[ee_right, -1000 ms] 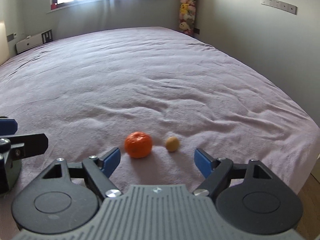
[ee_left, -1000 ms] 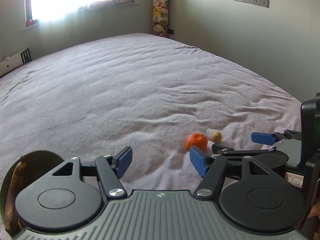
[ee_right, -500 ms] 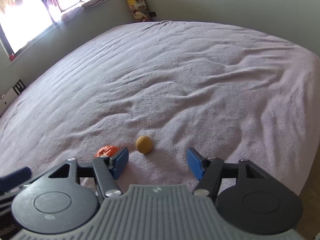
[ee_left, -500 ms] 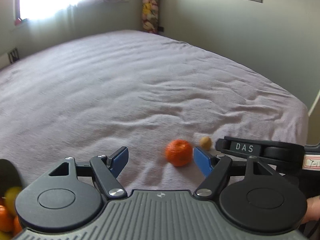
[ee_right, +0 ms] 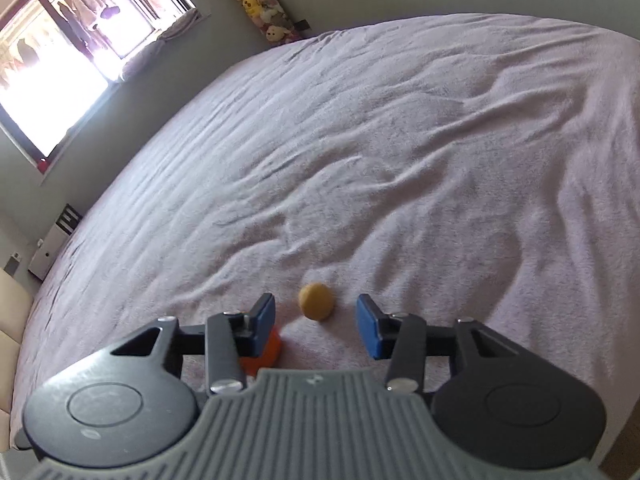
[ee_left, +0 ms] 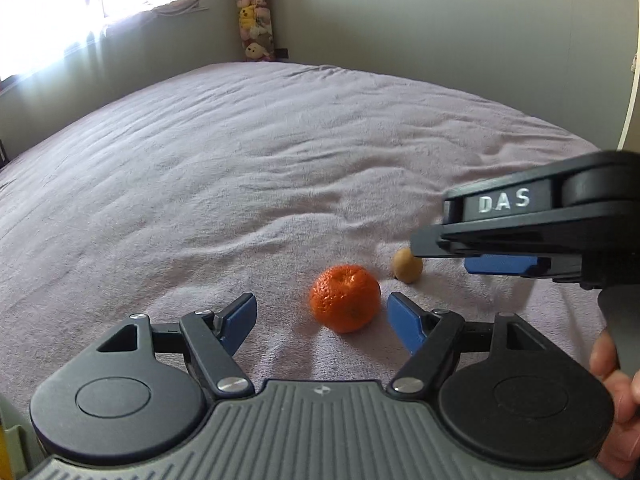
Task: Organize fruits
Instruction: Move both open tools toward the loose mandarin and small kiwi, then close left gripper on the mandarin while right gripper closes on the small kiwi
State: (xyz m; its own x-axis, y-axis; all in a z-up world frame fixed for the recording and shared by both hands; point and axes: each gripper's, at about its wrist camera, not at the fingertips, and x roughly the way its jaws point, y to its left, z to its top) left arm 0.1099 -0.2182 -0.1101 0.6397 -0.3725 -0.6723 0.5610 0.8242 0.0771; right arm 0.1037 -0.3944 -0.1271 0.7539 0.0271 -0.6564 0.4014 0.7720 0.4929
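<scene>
One orange [ee_left: 345, 303] and one small yellow fruit [ee_right: 316, 306] are seen on the bed [ee_left: 280, 152]; neither is touched. The left gripper [ee_left: 322, 318] fingers are spread; the right gripper [ee_right: 316, 320] fingers are closing.

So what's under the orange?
The orange sits right on the purple blanket. Only blanket shows around it. The spot beneath it is covered, so anything there can't be seen.

bed [ee_left: 280, 152]: wrinkled lilac cover | window [ee_left: 80, 4]: bright | walls [ee_left: 440, 20]: pale green
</scene>
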